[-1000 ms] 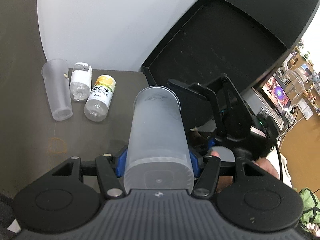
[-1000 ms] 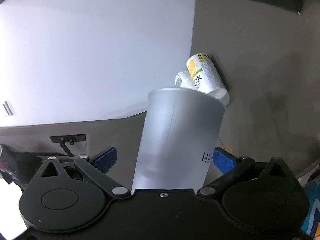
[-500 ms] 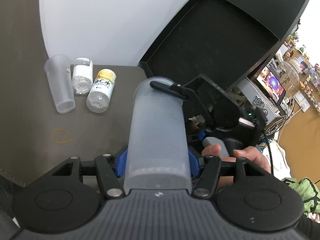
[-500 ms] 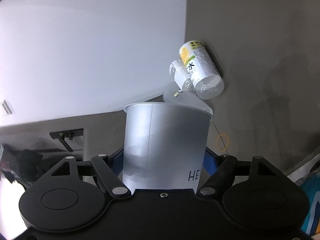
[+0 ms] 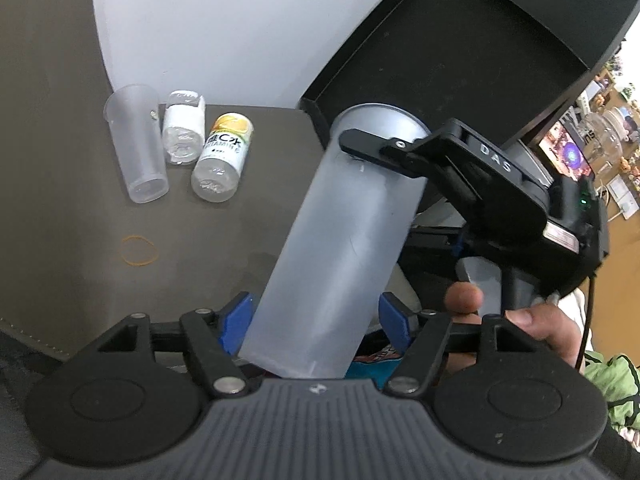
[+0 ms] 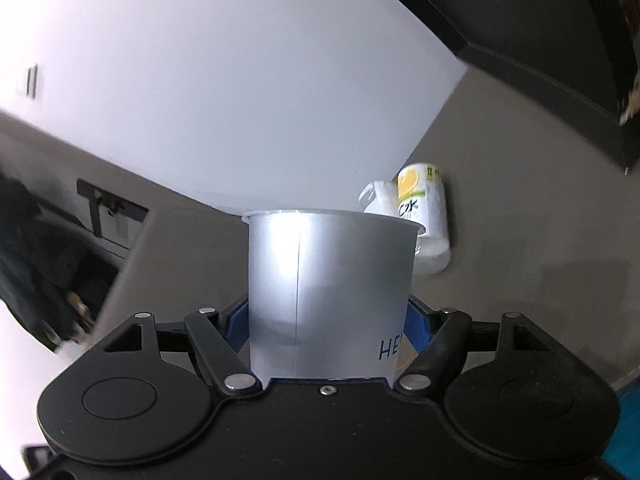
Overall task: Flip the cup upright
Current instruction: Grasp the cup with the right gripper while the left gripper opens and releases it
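on the right gripper's (image 6: 326,328) held cup (image 6: 330,292), dark "HE" lettering.

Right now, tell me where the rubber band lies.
Left wrist view: the rubber band lies flat on the brown table, left of the held cup, nearer than the fallen clear cup.

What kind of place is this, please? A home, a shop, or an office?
Probably a desk in a home or small office: a grey table against a white wall, a lit screen with cables, shelves of small figurines, and drink bottles lying about.
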`<state>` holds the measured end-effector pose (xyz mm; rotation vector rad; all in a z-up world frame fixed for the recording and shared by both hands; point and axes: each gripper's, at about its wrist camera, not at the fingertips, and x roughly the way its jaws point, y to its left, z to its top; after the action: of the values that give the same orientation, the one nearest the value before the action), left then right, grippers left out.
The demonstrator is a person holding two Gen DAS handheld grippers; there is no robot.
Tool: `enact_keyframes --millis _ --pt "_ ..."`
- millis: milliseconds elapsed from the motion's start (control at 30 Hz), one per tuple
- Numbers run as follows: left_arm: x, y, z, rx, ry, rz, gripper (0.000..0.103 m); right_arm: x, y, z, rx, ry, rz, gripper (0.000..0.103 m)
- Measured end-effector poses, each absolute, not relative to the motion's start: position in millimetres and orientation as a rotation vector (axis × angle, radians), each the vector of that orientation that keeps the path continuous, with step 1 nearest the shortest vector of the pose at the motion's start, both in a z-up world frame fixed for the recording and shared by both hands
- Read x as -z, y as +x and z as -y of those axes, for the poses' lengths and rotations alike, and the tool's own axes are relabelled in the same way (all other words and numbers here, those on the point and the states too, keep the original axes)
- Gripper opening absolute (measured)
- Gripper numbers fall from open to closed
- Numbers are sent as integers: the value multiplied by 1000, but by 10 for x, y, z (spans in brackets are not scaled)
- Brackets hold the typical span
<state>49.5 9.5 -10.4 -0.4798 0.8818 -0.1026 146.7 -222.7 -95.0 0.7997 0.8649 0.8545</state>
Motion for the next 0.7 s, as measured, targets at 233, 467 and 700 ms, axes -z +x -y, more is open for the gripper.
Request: enact_keyframes --millis 233,467,700 --pt "116 504 -156 66 -462 -906 68 843 1373 2202 -788 636 -779 72" --pt "116 530 -259 14 -448 -926 68 723 1261 2102 -717 444 -668 72" --pt "28 580 -424 -50 -464 -894 68 634 1113 1970 -630 189 -544 72"
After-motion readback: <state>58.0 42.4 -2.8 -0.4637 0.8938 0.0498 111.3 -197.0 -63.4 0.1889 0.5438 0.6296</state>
